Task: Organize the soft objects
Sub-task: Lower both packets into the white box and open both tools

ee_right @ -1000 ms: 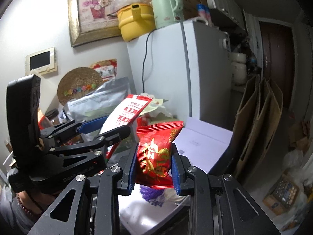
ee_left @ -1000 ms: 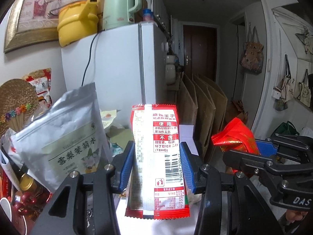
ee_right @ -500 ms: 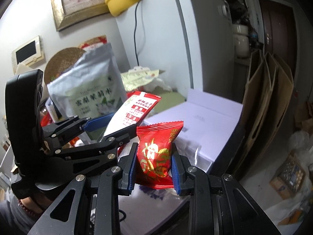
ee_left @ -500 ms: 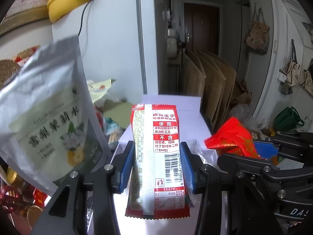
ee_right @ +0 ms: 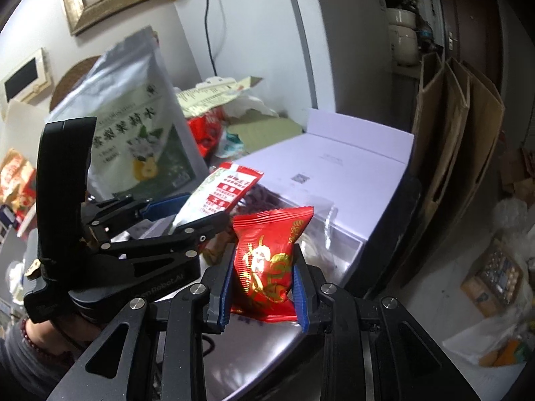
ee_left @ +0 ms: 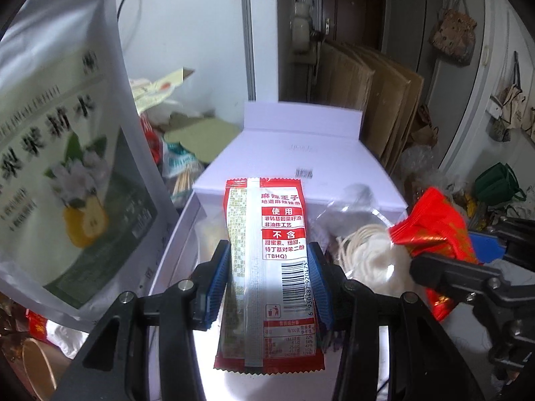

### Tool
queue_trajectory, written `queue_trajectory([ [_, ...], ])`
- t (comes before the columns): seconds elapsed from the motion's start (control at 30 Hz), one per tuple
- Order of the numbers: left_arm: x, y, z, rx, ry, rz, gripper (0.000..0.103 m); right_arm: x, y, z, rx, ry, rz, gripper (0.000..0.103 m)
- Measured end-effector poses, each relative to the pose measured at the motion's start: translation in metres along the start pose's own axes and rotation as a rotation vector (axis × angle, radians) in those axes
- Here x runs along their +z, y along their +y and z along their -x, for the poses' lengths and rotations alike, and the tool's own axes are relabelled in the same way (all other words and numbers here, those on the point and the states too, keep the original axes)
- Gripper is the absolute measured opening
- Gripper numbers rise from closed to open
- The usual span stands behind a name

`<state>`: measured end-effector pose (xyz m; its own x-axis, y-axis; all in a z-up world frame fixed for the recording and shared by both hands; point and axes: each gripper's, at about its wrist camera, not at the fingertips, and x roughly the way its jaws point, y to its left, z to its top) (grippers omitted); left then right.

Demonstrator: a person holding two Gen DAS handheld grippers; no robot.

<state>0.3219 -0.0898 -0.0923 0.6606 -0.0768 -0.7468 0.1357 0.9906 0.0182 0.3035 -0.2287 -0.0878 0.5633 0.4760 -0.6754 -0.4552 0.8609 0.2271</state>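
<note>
At the far left of the left wrist view a silver stand-up pouch (ee_left: 67,153) with a pear and white flowers printed on it filled the frame, blurred and close to the lens. Beside it, toward the fridge, lay a heap of odds and ends, a flat green paper piece (ee_left: 204,133) among them. Next came the white box (ee_left: 301,153), its lid drawn back so that the near end stood uncovered; clear plastic bags and a coil of pale cord (ee_left: 367,250) showed inside.

Over that uncovered end the left gripper (ee_left: 269,287) was clamped on a long red-and-white snack packet (ee_left: 267,267), blue pads pressing its two long edges, barcode side facing the camera (the print was Chinese, with a red band across the top). The packet stood upright between the pads, its lower end hanging below them.

Further right, the right gripper (ee_right: 262,284) was closed on a small red candy packet (ee_right: 267,260) with gold lettering, its crimped top sticking up above the pads. It hung just beside the left gripper, also above the box's near end. Behind both, folded brown cardboard (ee_right: 451,127) leaned against the wall near a dark door (ee_left: 351,10).
</note>
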Motion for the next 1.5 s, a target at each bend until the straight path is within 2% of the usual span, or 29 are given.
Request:
queue_trajectory([
  [0.07, -0.002, -0.002, -0.006, 0.014, 0.007, -0.015, 0.045, 0.000, -0.004, -0.005, 0.013, 0.007, -0.015, 0.030],
  [0.17, -0.004, -0.006, -0.009, 0.016, 0.008, -0.034, 0.045, 0.000, -0.006, -0.013, -0.017, 0.009, -0.003, 0.030],
  [0.33, -0.001, -0.004, -0.019, -0.005, 0.031, -0.025, 0.045, 0.002, -0.014, -0.021, -0.002, 0.009, -0.030, 0.030],
  [0.53, 0.001, -0.008, -0.019, 0.012, 0.025, -0.041, 0.045, 0.005, -0.020, -0.027, 0.007, 0.001, -0.039, 0.030],
  [0.63, 0.001, -0.007, -0.016, 0.011, 0.025, -0.013, 0.046, 0.006, -0.020, -0.030, 0.013, 0.002, -0.034, 0.030],
  [0.73, 0.002, -0.006, -0.013, 0.002, 0.004, -0.005, 0.046, 0.008, -0.019, -0.033, 0.011, -0.003, -0.019, 0.030],
  [1.0, 0.001, -0.005, 0.001, 0.075, -0.074, -0.013, 0.046, 0.013, -0.019, -0.044, 0.024, 0.004, 0.000, 0.030],
  [1.17, 0.000, -0.004, 0.001, 0.068, -0.061, -0.014, 0.048, 0.013, -0.024, -0.051, 0.046, 0.018, -0.028, 0.031],
  [1.5, 0.002, -0.003, -0.002, 0.081, -0.053, -0.020, 0.050, 0.014, -0.022, -0.056, 0.014, 0.033, -0.013, 0.033],
])
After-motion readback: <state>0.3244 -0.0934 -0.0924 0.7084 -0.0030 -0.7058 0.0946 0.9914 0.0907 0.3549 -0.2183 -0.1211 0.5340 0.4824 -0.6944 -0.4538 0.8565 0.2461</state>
